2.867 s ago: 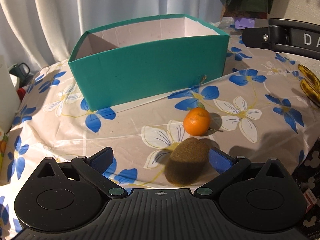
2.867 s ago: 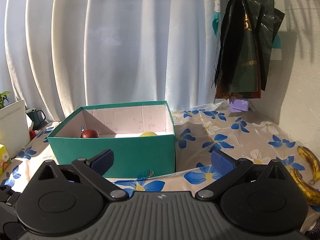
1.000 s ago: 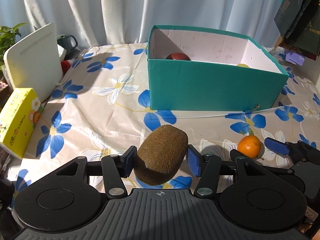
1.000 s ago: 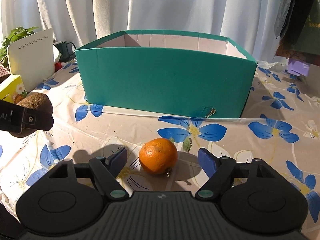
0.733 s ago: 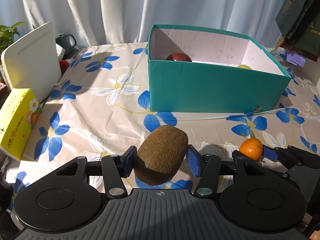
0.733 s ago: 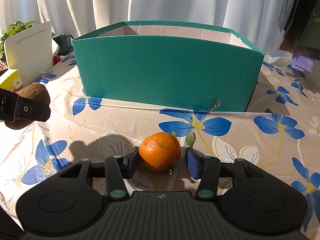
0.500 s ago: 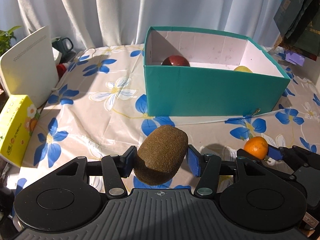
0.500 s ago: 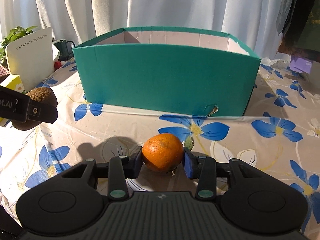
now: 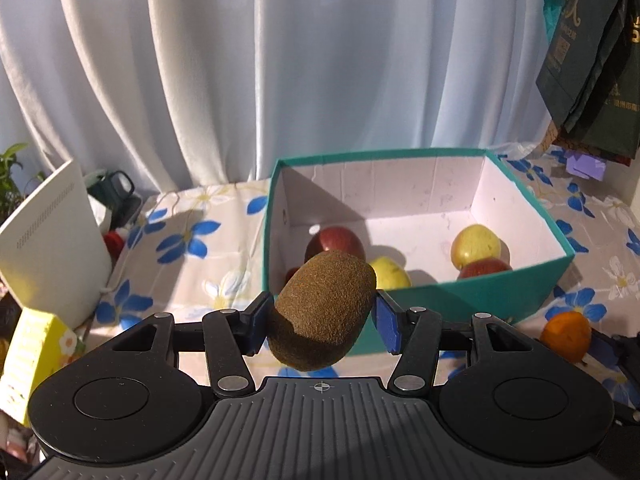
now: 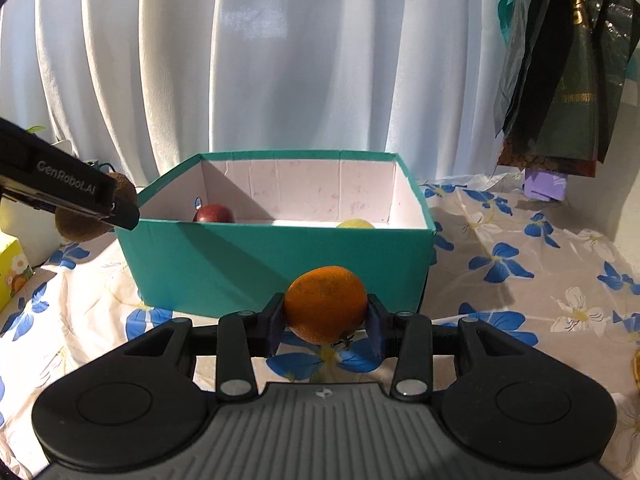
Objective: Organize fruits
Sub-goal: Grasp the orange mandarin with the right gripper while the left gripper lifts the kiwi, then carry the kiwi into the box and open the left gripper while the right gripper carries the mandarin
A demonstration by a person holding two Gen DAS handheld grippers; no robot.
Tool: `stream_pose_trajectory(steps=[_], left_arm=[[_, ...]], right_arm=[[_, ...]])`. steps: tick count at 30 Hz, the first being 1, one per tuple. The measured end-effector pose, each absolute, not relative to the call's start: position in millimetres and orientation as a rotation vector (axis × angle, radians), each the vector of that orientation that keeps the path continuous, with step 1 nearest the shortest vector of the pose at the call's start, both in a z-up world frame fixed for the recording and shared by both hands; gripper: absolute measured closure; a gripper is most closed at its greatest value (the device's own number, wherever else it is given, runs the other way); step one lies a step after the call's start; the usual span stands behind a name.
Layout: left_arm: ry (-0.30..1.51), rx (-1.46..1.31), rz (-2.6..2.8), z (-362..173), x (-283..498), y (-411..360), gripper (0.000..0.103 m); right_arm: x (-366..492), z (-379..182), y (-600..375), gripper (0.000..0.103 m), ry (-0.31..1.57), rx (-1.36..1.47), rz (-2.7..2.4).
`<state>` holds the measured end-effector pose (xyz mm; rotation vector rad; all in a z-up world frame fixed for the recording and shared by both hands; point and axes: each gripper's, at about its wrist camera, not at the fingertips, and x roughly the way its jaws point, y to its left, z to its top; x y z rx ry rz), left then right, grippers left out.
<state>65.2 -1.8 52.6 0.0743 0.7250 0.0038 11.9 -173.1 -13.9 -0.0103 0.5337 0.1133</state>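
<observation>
Left gripper (image 9: 322,322) has its blue pads clamped on a fuzzy brown kiwi (image 9: 325,314), and the fruit hangs clear of the desk (image 9: 192,256), right in front of the teal box (image 9: 472,300). From the left wrist view the kiwi overlaps the box's near wall at its left end. Inside the box, a red apple (image 9: 334,242) sits at 9 o'clock, a yellow-green apple (image 9: 390,272) lies just beside it toward the middle, and another yellow apple (image 9: 476,246) rests at 3 o'clock with a second red apple (image 9: 486,268) touching it on the near side.

Over on the other side, the right gripper (image 10: 326,322) is pinched narrow around an orange (image 10: 326,304), pads pressing both flanks, and the fruit is lifted off the flowered tablecloth (image 10: 520,280). The orange hangs in front of the box's near wall, short of the rim. In the right wrist view the left gripper's finger and its kiwi show at 9 o'clock, beside the box's left corner.

A white upright device (image 9: 52,248) and a yellow carton (image 9: 36,356) stand at 8 o'clock on the desk, well apart from the box. White curtains (image 9: 280,60) fill the background.
</observation>
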Motion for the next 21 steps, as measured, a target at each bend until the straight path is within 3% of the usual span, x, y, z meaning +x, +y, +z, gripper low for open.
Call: stream_pose_trajectory(steps=[21], left_arm=[[0.734, 0.045, -0.009, 37.5, 153.1, -33.2, 0.044]], right_arm=[[10.9, 20.3, -208.2, 0.062, 0.437, -0.024, -0.031]])
